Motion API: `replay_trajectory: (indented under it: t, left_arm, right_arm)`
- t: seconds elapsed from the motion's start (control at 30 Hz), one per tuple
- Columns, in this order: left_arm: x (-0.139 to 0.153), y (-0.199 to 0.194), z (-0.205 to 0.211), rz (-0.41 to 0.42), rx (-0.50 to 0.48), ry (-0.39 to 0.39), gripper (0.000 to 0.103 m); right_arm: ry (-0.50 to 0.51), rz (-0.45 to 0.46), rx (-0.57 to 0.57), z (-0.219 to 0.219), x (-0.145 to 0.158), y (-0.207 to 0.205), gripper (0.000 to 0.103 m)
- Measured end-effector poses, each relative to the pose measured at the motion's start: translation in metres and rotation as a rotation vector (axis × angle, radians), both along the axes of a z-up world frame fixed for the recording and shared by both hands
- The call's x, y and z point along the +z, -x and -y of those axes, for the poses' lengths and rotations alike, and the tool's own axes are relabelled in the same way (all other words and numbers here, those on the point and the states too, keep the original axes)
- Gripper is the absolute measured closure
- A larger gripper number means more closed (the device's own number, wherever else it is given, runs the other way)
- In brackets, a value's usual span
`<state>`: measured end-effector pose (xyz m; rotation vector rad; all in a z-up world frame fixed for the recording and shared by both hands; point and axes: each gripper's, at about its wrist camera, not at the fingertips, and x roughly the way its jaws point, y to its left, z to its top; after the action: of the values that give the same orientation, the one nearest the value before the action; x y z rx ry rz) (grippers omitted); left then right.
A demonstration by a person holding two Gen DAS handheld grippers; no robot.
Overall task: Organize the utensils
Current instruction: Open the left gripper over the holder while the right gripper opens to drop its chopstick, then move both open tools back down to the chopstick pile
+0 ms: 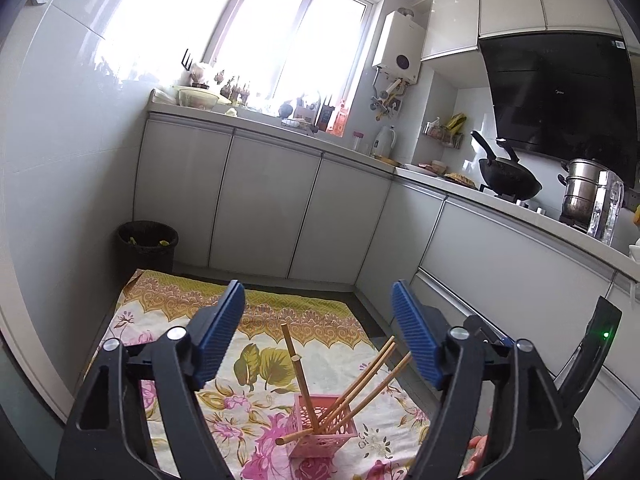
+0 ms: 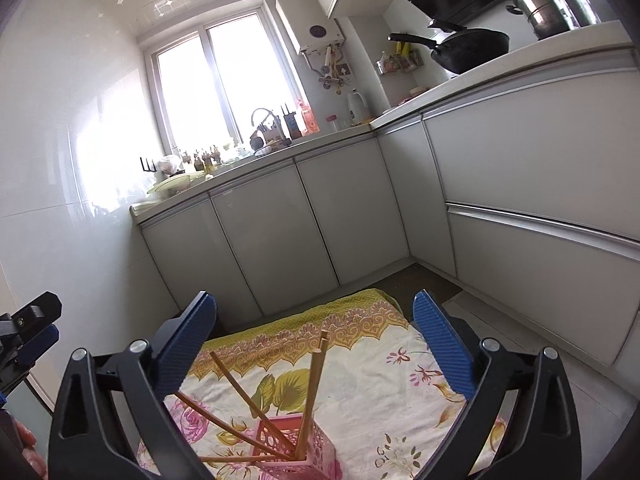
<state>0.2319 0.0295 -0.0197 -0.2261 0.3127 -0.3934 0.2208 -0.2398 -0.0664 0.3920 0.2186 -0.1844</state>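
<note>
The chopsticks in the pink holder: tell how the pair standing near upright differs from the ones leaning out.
The upright chopsticks stand close together, only slightly tilted; the leaning chopsticks splay far out to one side. The upright pair's tips sit highest above the pink holder; the leaning ones reach out beyond its rim. Both sets are plain light wood, with lower ends inside the same holder.

A floral cloth (image 1: 168, 312) covers the floor; a bin (image 1: 147, 245) stands beside cabinets (image 1: 264, 208); a wok (image 1: 510, 182) sits on the counter (image 1: 532, 216).

walls: glossy white tiles (image 1: 60, 128)
window: bright two-pane window (image 1: 292, 40)
furniture: pale grey L-shaped base cabinets (image 1: 264, 208)
</note>
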Motion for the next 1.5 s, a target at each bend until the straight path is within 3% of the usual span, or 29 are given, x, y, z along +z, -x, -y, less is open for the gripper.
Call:
replay_trajectory:
  t: [0.13,0.23,0.47,0.63,0.8,0.83,0.97,1.03,1.17,1.27,1.5]
  left_arm:
    - [0.006,0.016,-0.001,0.016,-0.007,0.002,0.007]
    - [0.009,0.025,0.003,-0.007,-0.056,-0.014,0.007]
    - [-0.012,0.044,0.047,-0.16,-0.282,-0.172,0.007]
    - [-0.059,0.044,0.09,-0.343,-0.414,-0.338,0.007]
    - [-0.132,0.026,0.134,-0.617,-0.519,-0.545,0.008]
    - [-0.148,0.022,0.142,-0.671,-0.542,-0.587,0.011]
    - [-0.204,0.013,0.167,-0.856,-0.638,-0.73,0.049]
    - [-0.222,0.017,0.176,-0.881,-0.68,-0.792,0.053]
    - [-0.243,0.02,0.186,-0.913,-0.732,-0.87,0.081]
    - [-0.256,0.021,0.19,-0.913,-0.746,-0.934,0.096]
    - [-0.27,0.019,0.189,-0.938,-0.765,-0.936,0.095]
  right_arm:
    - [-0.003,-0.031,-0.042,0.018,-0.001,0.029,0.007]
    - [-0.018,-0.076,-0.053,0.034,-0.009,0.057,0.007]
    - [-0.117,-0.382,0.037,0.059,-0.059,0.118,0.007]
    - [-0.423,-0.696,0.162,0.075,-0.13,0.142,0.007]
    - [-0.752,-0.816,0.243,0.084,-0.181,0.157,0.007]
    - [-0.794,-0.823,0.254,0.085,-0.186,0.158,0.007]
    - [-0.89,-0.826,0.27,0.089,-0.191,0.159,0.007]
    - [-0.924,-0.828,0.277,0.091,-0.192,0.155,0.007]
    - [-0.936,-0.837,0.264,0.093,-0.192,0.151,0.007]
    - [-0.962,-0.845,0.269,0.095,-0.196,0.149,0.007]
    - [-0.921,-0.857,0.251,0.097,-0.192,0.144,0.007]
